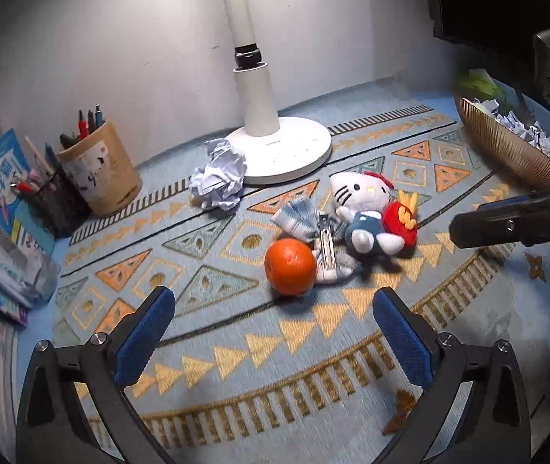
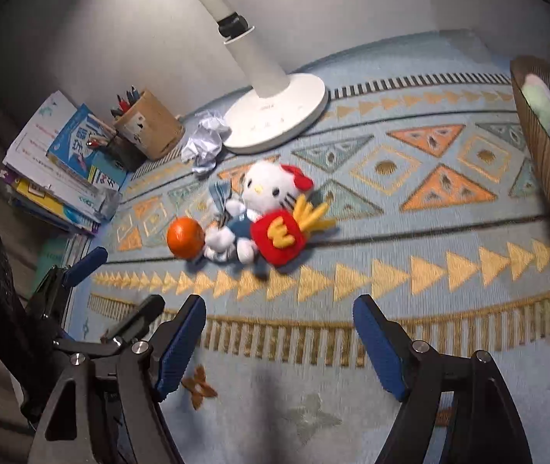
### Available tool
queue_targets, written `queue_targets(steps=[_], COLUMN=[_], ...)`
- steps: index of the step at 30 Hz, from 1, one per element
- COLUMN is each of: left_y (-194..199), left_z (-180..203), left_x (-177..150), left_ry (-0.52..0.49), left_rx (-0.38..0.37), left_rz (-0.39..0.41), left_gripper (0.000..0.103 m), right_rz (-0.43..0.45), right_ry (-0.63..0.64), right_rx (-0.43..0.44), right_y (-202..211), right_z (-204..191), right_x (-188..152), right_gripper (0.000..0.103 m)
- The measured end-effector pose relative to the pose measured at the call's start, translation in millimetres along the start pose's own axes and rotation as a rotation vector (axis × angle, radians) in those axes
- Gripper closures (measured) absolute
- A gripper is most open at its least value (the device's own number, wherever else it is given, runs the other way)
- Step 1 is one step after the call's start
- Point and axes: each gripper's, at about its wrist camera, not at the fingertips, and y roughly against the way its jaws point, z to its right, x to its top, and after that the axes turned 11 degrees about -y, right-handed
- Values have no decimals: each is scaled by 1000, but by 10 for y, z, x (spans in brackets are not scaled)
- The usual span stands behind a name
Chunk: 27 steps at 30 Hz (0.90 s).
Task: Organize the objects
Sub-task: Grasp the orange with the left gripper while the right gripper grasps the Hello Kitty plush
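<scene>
On the blue patterned woven mat [image 1: 259,352], your left gripper [image 1: 273,332] hovers with its blue-padded fingers spread wide and nothing between them, and straight ahead of it sits the round orange fruit [image 1: 290,266]. That orange touches a striped blue-and-white fabric bow with a metal hair clip [image 1: 323,239], and just beside the bow lies the white cat plush doll in blue overalls [image 1: 363,208], with a red felt fries pouch [image 1: 400,226] against it. Your right gripper [image 2: 278,342] is wide apart too, empty, held above the mat's fringe pattern with the same cluster ahead of it and a little to the left. Further back, a crumpled ball of white paper [image 1: 220,181] rests against the round base of the white desk lamp [image 1: 278,147]. Off to your right, a ribbed brown bowl [image 1: 506,143] holds more crumpled paper. Far left, a tan pen cup [image 1: 101,166] stands next to a stack of books [image 1: 0,208].
</scene>
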Motion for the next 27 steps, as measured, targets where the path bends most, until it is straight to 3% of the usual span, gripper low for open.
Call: queue_targets(steps=[2, 7, 10, 11, 12, 14, 16, 17, 18, 19, 23, 27], left_y=[-168, -432, -518, -548, -575, -615, -584, -554, -537, -524, -393, -65], left_z=[-82, -256, -286, -300, -311, -309, -300, -293, -288, -291, -346, -392], left_x=[57, 100, 69, 58, 44, 28, 30, 34, 34, 34, -10, -80], left_ry=[21, 99, 123, 137, 148, 158, 157, 154, 151, 152, 183, 213], left_rx=[-30, -194, -233, -250, -267, -290, -291, -287, -287, -283, -253, -241], left_rz=[-9, -12, -13, -15, -18, -35, -18, -2, 4, 8, 24, 80], left_gripper=[5, 16, 21, 27, 39, 51, 52, 59, 68, 68, 68, 68], right_rz=[-1, -33, -38, -42, -30, -22, -6, 5, 22, 24, 32, 92], right_ry=[-33, -112, -135, -140, -139, -121, -100, -88, -73, -63, -101, -91], right_rx=[13, 39, 23, 23, 23, 18, -3, -22, -44, -45, 37, 96], right_y=[-113, -438, -591, -640, -660, -705, -736, -748, -744, -748, -620, -184], right_z=[-40, -55, -49, -52, -77, -149, -214, -235, -254, -243, -113, -23], right_x=[119, 308, 377, 395, 405, 421, 408, 398, 390, 386, 350, 235], right_gripper=[26, 26, 26, 26, 25, 25, 27, 32, 45, 54, 67, 68])
